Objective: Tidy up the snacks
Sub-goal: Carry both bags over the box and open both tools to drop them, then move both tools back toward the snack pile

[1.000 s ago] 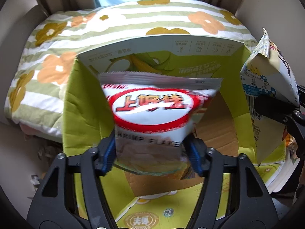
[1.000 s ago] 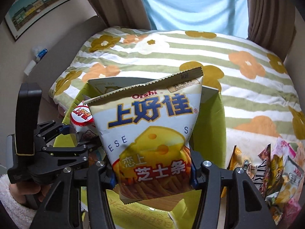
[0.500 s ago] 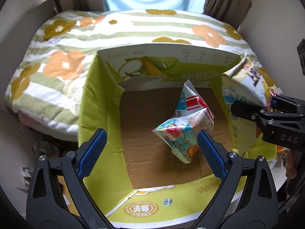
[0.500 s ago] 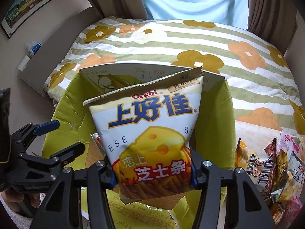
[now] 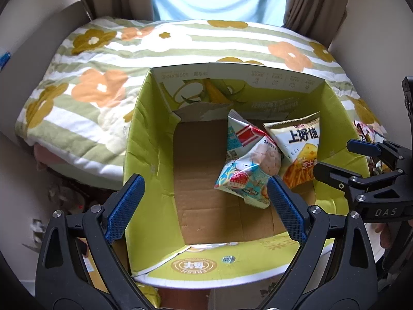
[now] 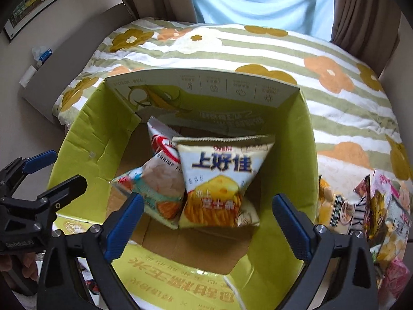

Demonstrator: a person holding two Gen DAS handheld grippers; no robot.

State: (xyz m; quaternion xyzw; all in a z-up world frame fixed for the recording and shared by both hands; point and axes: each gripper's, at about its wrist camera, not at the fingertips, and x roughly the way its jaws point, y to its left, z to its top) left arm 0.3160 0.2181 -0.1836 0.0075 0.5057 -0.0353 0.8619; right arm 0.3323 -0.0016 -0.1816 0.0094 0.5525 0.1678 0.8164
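Down on the brown floor of the green cardboard box (image 6: 93,144), at the centre of the right wrist view, the cheese-stick snack bag (image 6: 222,180) lies tilted against the shrimp-flake snack bag (image 6: 160,178), the two touching and partly overlapping. From the left wrist view both bags sit in the right half of the box (image 5: 149,139), the cheese bag (image 5: 300,149) nearest the right wall and the shrimp bag (image 5: 247,162) just left of it. Low in each frame, the right gripper (image 6: 206,224) and the left gripper (image 5: 205,206) hang over the box with blue pads spread wide, holding nothing. At the right edge of the right wrist view, a pile of other snack packets (image 6: 366,214) rests on the floral striped quilt (image 6: 258,51) outside the box.
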